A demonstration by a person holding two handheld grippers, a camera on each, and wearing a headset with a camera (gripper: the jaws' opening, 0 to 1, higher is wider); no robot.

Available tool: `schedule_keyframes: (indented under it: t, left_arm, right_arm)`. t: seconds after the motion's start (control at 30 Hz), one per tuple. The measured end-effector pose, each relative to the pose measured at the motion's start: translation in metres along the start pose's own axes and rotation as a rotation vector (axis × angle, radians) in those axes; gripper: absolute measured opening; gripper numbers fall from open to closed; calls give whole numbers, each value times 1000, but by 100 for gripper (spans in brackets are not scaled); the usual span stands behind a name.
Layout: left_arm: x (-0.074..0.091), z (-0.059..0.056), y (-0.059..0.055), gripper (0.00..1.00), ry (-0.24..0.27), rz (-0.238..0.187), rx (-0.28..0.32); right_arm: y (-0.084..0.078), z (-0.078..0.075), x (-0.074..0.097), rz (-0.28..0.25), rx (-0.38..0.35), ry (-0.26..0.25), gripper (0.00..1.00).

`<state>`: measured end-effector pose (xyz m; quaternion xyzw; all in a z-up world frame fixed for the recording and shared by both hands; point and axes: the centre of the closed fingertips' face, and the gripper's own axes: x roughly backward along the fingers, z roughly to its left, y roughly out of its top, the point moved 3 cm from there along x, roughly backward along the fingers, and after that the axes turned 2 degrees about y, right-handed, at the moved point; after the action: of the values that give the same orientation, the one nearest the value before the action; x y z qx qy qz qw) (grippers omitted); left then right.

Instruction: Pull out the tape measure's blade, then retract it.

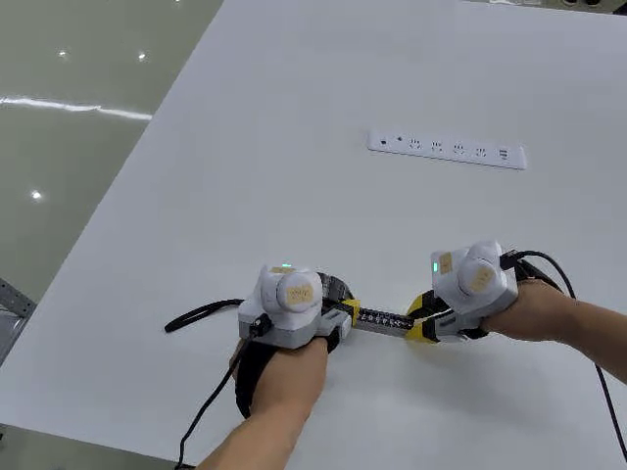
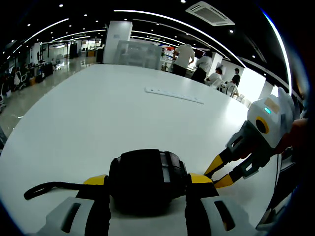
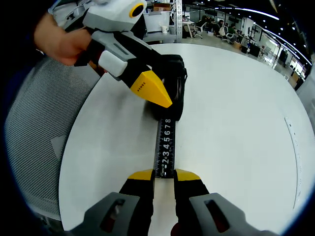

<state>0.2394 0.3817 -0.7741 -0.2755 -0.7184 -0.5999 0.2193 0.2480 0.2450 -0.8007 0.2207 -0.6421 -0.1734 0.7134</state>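
At the near edge of the white table (image 1: 294,117) we see a black strap (image 1: 201,313) trailing left from the tape measure (image 3: 178,93). The left gripper (image 2: 147,179) has its jaws clamped on the black case. A short length of blade (image 3: 165,140) runs right from the case to the right gripper (image 3: 164,175), whose jaws are pinched together on the blade's end. A power strip (image 1: 446,149) lies far back on the right, well apart.

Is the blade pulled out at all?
Yes, a short numbered stretch of blade runs from the case to the right hand-held gripper.
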Motion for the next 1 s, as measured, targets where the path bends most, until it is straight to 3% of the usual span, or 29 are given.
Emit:
schedule_keyframes:
  t: [1.0]
  left_arm:
    - [0, 0, 1, 58, -11, 2, 1]
  right_arm:
    - [40, -3, -25, -45, 9, -18, 12]
